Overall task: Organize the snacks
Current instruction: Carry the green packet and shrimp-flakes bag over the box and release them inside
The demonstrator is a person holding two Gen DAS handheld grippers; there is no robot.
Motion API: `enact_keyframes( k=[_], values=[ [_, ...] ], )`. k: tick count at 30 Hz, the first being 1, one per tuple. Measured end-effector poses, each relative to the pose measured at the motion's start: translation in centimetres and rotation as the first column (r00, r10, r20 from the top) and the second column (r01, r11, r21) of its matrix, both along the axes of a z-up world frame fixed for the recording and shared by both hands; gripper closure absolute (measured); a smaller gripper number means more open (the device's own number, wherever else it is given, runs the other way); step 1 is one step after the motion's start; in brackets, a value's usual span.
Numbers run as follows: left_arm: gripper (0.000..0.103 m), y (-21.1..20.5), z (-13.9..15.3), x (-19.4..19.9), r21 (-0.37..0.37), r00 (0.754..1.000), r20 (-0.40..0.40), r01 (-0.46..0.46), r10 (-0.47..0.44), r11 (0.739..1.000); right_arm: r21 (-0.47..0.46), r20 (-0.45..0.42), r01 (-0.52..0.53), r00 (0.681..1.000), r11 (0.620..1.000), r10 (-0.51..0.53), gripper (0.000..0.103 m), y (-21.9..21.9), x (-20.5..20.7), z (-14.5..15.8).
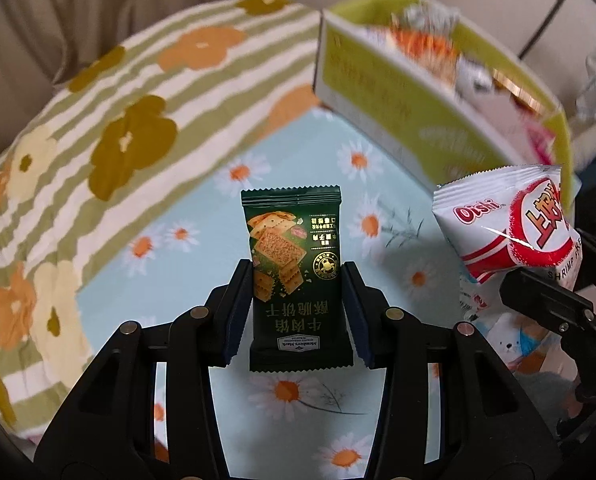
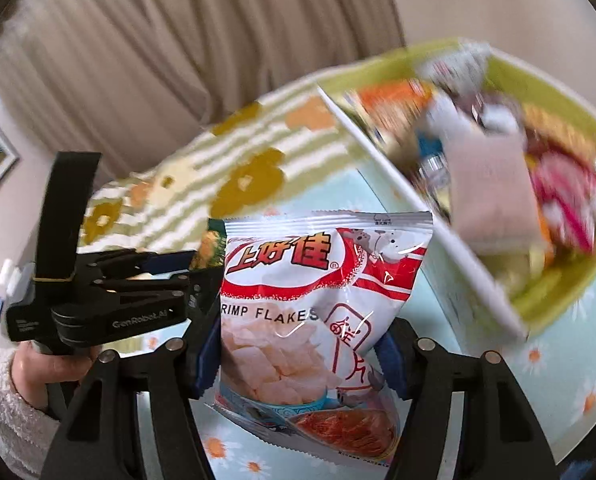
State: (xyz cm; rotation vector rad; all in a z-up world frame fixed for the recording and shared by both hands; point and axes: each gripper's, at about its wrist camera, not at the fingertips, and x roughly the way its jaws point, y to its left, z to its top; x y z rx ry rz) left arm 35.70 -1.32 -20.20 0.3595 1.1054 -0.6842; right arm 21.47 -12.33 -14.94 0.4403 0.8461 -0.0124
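My left gripper (image 1: 298, 280) is shut on a dark green cracker packet (image 1: 296, 264), held upright above the daisy-print sheet. My right gripper (image 2: 301, 340) is shut on a white and red Oishi shrimp flakes bag (image 2: 317, 300); that bag also shows at the right of the left wrist view (image 1: 509, 228). The green snack box (image 1: 397, 112) stands at the upper right, holding several packets, and it also shows in the right wrist view (image 2: 537, 312). The left gripper body (image 2: 98, 300) shows to the left of the shrimp bag in the right wrist view.
The light blue daisy-print sheet (image 1: 202, 248) lies under both grippers. A striped flower-print quilt (image 1: 98, 128) lies to the left. Beige curtains (image 2: 178, 40) hang behind. A metal rack (image 1: 577, 8) stands at far right.
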Motion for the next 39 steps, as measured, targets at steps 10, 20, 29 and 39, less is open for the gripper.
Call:
enact_keyframes(
  k=[10, 20, 29, 39],
  values=[
    [0.062, -3.5, 8.5, -1.6, -0.089, 0.992, 0.104, -0.067, 0.076, 0.994, -0.027, 0.125, -0.081, 0.989, 0.996, 0.084, 0.042, -7.0, 0.0, 8.6],
    [0.062, -15.2, 10.4, -4.2, -0.164, 0.984, 0.102, -0.131, 0.148, 0.978, -0.085, 0.064, -0.173, 0.982, 0.981, 0.179, 0.042, -19.3, 1.5, 10.3],
    [0.062, -23.4, 6.9, -5.2, -0.168, 0.973, 0.0, -0.23, 0.233, 0.959, -0.056, 0.009, -0.243, 0.97, 0.968, 0.244, 0.042, -26.6, 3.4, 8.6],
    [0.001, -24.3, 5.1, -6.2, -0.106, 0.956, -0.011, -0.292, 0.293, 0.95, -0.006, -0.01, -0.257, 0.966, 0.966, 0.257, 0.042, -28.0, 4.1, 7.7]
  ],
)
